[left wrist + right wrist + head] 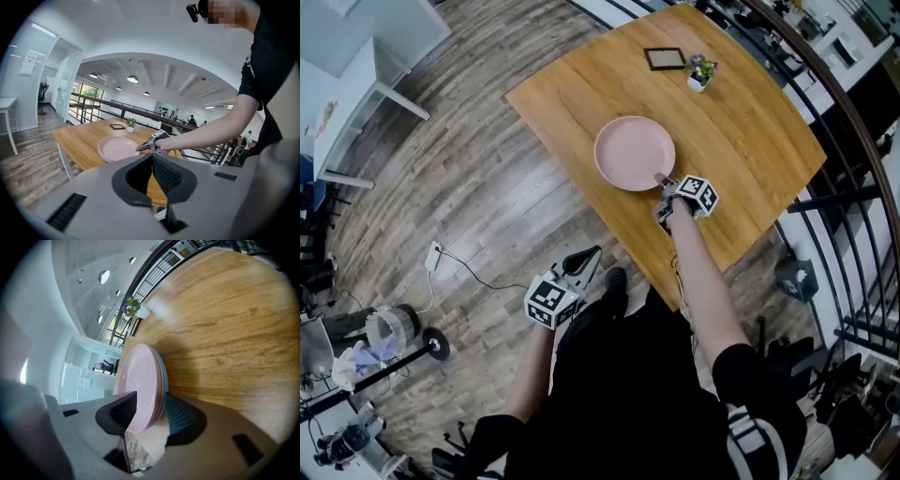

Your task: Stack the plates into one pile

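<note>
A pile of pink plates lies on the wooden table; the lowest rim looks pale blue in the right gripper view. My right gripper is at the pile's near right rim, jaws open. The stacked plates pass between the right gripper pads, with a gap on the underside. My left gripper hangs off the table near my body, over the floor. In the left gripper view, the left gripper has its tips together with nothing between them, and the plates lie ahead.
A dark picture frame and a small potted plant stand at the table's far side. A black railing runs past the table on the right. A white desk and a floor cable with power strip are at the left.
</note>
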Demonstrator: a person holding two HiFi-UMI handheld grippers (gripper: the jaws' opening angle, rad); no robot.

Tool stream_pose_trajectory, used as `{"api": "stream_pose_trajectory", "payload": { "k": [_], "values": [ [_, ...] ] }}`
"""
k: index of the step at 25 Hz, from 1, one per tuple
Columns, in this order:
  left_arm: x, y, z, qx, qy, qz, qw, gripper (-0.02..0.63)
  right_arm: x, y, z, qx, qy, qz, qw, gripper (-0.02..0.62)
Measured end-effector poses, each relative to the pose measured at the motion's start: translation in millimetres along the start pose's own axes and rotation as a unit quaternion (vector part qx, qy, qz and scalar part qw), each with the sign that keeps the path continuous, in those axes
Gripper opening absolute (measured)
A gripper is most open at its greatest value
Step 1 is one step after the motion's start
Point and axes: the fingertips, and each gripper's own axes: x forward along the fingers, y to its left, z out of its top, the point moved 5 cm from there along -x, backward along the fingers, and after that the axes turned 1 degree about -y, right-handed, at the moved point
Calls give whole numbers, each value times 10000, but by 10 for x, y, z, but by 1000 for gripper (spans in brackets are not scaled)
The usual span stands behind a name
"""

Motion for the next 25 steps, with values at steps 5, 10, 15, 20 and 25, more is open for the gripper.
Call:
{"api": "stream_pose_trajectory", "payload": {
  "k": [5, 10, 15, 20, 25],
  "values": [
    [20, -23, 14, 23, -2, -39, 10000, 21, -46, 33, -40, -84, 78, 175, 9998, 204],
    [40, -42, 20, 77, -11, -81, 9999, 21, -137, 99, -38, -1053, 185, 305, 9938, 178],
    [46, -67, 32, 99, -10, -117, 9999, 21, -321, 86, -19, -1582, 73, 419, 9865, 66],
    [73, -68, 58, 139, -21, -156, 9998, 21, -526, 168, -94, -2199, 218, 793, 9721, 9],
    [120, -71, 83, 166, -54, -225, 9996, 21, -735, 245, -250, -2768, 534, 1232, 9515, 8]
  ]
}}
